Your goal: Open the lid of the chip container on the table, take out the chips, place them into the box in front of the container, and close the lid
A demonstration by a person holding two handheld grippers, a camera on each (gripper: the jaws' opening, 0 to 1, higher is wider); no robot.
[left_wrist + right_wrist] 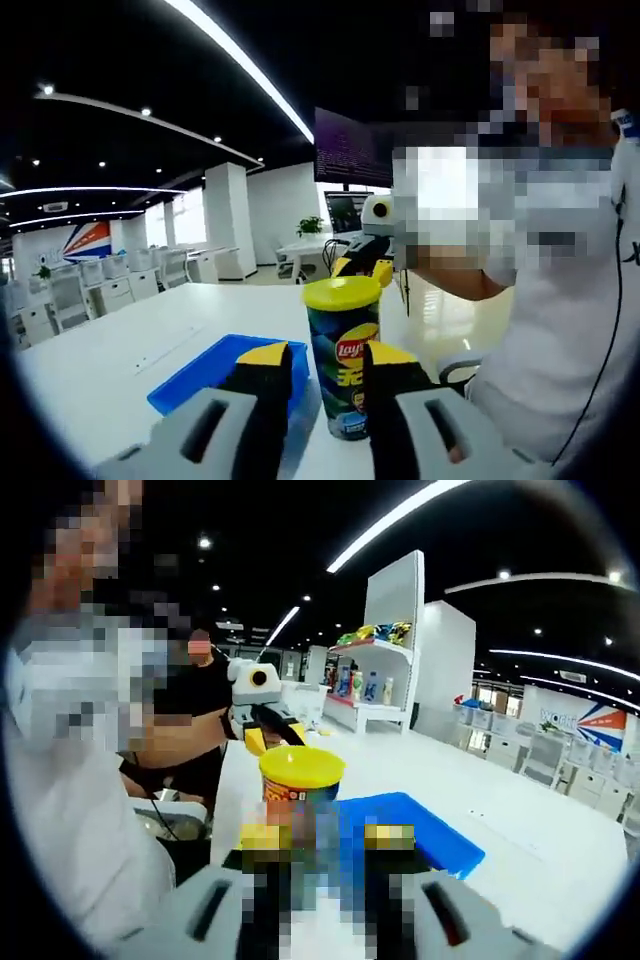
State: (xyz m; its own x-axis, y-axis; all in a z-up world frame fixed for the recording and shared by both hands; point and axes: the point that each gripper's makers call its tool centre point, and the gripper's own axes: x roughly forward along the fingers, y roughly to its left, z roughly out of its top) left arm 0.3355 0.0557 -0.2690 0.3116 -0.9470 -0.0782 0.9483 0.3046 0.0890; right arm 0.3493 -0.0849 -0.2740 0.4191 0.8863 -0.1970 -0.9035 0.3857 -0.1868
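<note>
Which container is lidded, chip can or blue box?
The chip can: a yellow lid caps it. The blue box beside it is an open tray.

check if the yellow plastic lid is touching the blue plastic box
Apart. The left gripper view shows the yellow plastic lid atop the upright chip can, well above the blue plastic box beside it.

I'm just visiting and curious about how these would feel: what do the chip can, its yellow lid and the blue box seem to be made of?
The chip can looks like cardboard wrapped in a glossy printed label, judging by its sheen. Its yellow lid seems soft, smooth plastic with a moulded rim. The blue box appears to be rigid matte plastic, evenly coloured with thin walls. The table looks like smooth white laminate.
</note>
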